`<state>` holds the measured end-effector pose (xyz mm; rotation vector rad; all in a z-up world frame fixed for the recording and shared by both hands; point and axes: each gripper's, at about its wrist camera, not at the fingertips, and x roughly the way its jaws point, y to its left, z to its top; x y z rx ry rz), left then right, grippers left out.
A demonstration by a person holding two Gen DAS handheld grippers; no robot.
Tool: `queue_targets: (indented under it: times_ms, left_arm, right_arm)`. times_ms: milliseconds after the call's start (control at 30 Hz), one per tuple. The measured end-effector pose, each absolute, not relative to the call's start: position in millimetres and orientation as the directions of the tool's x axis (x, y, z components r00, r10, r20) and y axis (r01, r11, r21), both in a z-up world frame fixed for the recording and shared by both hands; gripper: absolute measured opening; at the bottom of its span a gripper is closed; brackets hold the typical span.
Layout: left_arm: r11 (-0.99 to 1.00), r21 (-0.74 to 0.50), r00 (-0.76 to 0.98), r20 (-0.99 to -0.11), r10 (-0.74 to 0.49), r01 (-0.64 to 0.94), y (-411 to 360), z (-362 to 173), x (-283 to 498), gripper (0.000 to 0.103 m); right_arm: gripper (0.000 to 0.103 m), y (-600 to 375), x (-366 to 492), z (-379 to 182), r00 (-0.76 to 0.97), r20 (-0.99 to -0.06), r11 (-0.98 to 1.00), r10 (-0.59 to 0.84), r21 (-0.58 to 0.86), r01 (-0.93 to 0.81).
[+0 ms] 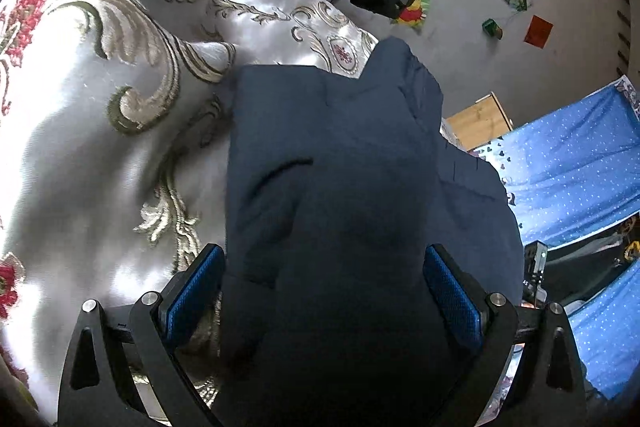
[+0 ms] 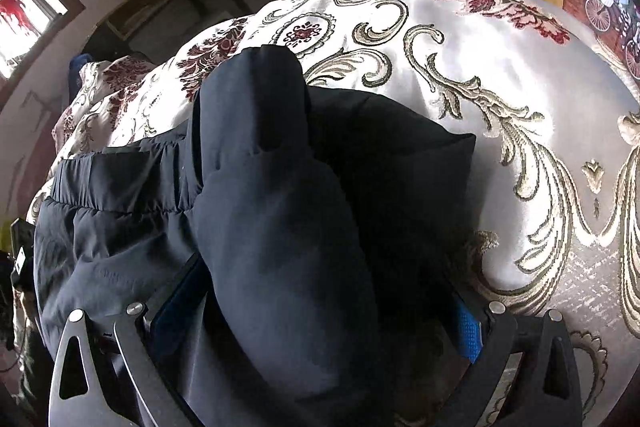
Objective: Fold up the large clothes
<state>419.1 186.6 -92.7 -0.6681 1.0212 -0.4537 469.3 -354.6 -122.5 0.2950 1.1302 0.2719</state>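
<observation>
Lying on patterned bedspread (image 1: 100, 155), navy jacket (image 1: 340, 167); both jaws wide, fabric between

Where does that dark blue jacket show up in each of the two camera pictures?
Left wrist: the dark blue jacket fills the centre, between the left gripper fingers.
Right wrist: it fills centre and lower left, a puffy fold between the right gripper fingers.
Shared landmark: the floral bedspread beneath it.

You're working over a bed covered with a shiny white bedspread (image 2: 500, 67) patterned with olive scrolls and red flowers. A dark navy padded jacket (image 2: 280, 207) lies directly on the bedspread, bunched, one sleeve folded across its body.
</observation>
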Motion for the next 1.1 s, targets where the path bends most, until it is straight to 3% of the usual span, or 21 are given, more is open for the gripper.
queue_targets:
  times_ms: [100, 167, 333, 400, 533, 767, 1100]
  left_arm:
    - [0.713, -0.701, 0.465, -0.627, -0.626, 0.016, 187.4, -93.8, 417.8, 0.094]
    - [0.714, -0.7, 0.471, -0.629, -0.618, 0.002, 186.9, -94.3, 418.3, 0.089]
    - [0.712, -0.702, 0.479, -0.624, -0.618, 0.003, 184.0, -84.2, 412.0, 0.066]
    - [0.704, -0.71, 0.479, -0.617, -0.624, 0.003, 183.8, -80.7, 409.4, 0.053]
    - [0.728, -0.686, 0.5, -0.627, -0.597, 0.009, 176.1, -65.8, 404.5, 0.038]
    - [0.757, -0.651, 0.553, -0.612, -0.565, 0.054, 154.8, -35.2, 391.6, 0.02]
    - [0.698, -0.699, 0.624, -0.476, -0.619, 0.159, 118.0, 4.0, 382.1, 0.016]
  right_arm:
    - [0.102, -348.5, 471.8, -121.4, 0.399, -0.859, 0.942, 0.323, 0.332, -0.047]
    - [0.096, -345.0, 471.8, -119.9, 0.398, -0.863, 0.946, 0.31, 0.32, -0.042]
    - [0.059, -337.5, 466.6, -111.8, 0.399, -0.86, 0.941, 0.318, 0.336, -0.026]
    - [0.047, -333.6, 463.8, -107.0, 0.399, -0.862, 0.943, 0.312, 0.332, -0.021]
    - [0.026, -317.6, 456.5, -87.9, 0.408, -0.878, 0.966, 0.252, 0.255, -0.047]
    - [0.016, -297.3, 433.1, -28.0, 0.485, -0.856, 0.984, 0.179, 0.154, -0.09]
    - [0.016, -289.5, 405.5, 65.5, 0.622, -0.775, 0.992, 0.111, 0.048, -0.117]
